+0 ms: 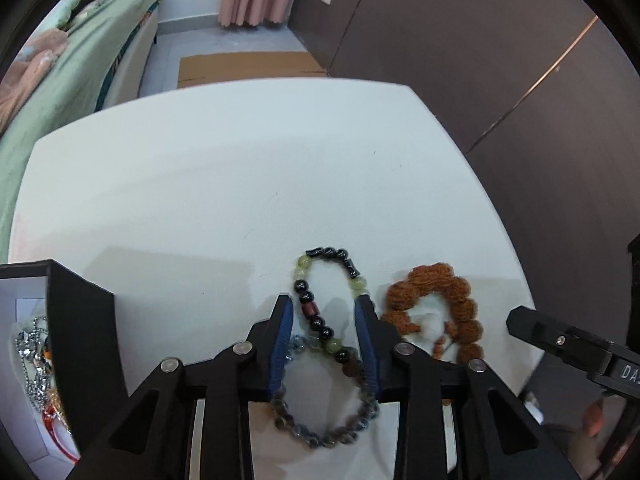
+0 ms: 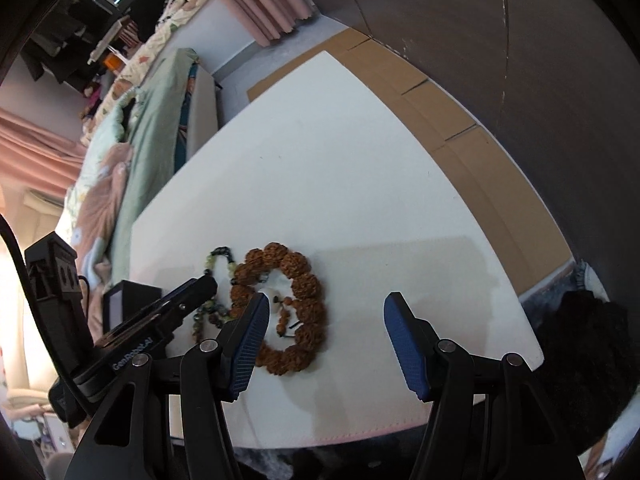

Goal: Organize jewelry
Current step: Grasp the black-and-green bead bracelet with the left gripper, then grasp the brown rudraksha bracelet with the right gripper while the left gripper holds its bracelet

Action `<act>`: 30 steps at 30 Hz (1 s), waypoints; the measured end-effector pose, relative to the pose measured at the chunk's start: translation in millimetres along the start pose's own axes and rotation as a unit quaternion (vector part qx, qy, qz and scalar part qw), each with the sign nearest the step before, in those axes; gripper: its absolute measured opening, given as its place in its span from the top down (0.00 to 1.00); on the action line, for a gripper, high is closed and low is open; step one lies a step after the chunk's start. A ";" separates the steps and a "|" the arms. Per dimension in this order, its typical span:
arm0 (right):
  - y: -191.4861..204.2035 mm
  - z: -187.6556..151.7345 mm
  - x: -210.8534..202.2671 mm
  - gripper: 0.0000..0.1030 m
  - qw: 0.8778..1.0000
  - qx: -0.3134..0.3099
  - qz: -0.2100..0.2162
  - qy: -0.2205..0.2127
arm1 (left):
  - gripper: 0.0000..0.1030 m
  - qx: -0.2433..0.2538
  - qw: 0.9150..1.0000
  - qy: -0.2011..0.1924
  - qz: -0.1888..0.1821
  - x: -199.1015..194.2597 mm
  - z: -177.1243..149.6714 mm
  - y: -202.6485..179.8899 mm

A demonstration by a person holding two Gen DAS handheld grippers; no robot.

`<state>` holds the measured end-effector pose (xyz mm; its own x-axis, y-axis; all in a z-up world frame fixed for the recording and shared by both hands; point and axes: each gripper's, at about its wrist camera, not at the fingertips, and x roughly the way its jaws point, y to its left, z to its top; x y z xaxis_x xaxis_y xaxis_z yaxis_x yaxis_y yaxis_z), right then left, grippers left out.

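Observation:
A bracelet of black, green and red beads (image 1: 316, 322) lies on the white table (image 1: 240, 180), crossing a grey bead bracelet (image 1: 320, 438) nearer me. My left gripper (image 1: 325, 308) points down at them, its blue pads (image 1: 286, 320) either side of the black-and-green strand with bare table showing between them; I see no pad pressing a bead. To the right lies a bracelet of big rough brown beads (image 1: 460, 292). My right gripper (image 2: 324, 308) stands wide open over that brown bracelet (image 2: 308, 284), the left pad covering part of it and nothing held.
An open black jewelry box (image 1: 80, 312) with white lining stands at the left and holds silver chains (image 1: 34, 344). A bed with green covers (image 1: 80, 60) runs along the far left. Cardboard (image 2: 460, 120) lies on the floor beside a dark wall.

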<state>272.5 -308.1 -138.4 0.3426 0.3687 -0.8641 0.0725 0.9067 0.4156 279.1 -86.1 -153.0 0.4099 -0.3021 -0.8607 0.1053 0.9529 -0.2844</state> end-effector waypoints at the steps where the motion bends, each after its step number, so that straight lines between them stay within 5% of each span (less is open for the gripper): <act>1: 0.8 0.6 2.7 0.40 1.000 -0.003 -0.005 0.002 | 0.69 0.009 1.000 0.003 0.009 1.4 -0.5 -2.5; 5: 7.1 3.2 17.9 0.41 0.999 -0.013 -0.029 0.013 | 0.92 0.032 0.999 -0.006 0.042 3.1 -2.9 -6.4; 15: 32.4 7.6 32.9 0.44 0.993 -0.073 -0.091 0.011 | 0.93 0.004 0.999 -0.036 -0.016 -28.8 3.6 8.5; 19: 38.0 7.7 32.8 0.54 0.990 -0.084 -0.110 0.004 | 0.93 -0.003 0.998 -0.055 -0.028 -44.6 5.4 10.0; 22: 41.4 6.0 33.0 0.79 0.990 -0.093 -0.104 0.006 | 0.93 -0.006 0.997 -0.070 -0.029 -58.3 4.6 12.0; 30: 53.1 -5.4 10.5 0.80 0.992 -0.087 -0.087 -0.013 | 0.93 -0.012 0.992 -0.118 -0.031 -101.2 -1.6 19.4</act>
<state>274.8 -254.9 -127.0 0.3624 0.2009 -0.9101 -0.0299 0.9785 0.2041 238.2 -37.1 -72.2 0.6042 -0.3422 -0.7196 0.1156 0.9312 -0.3458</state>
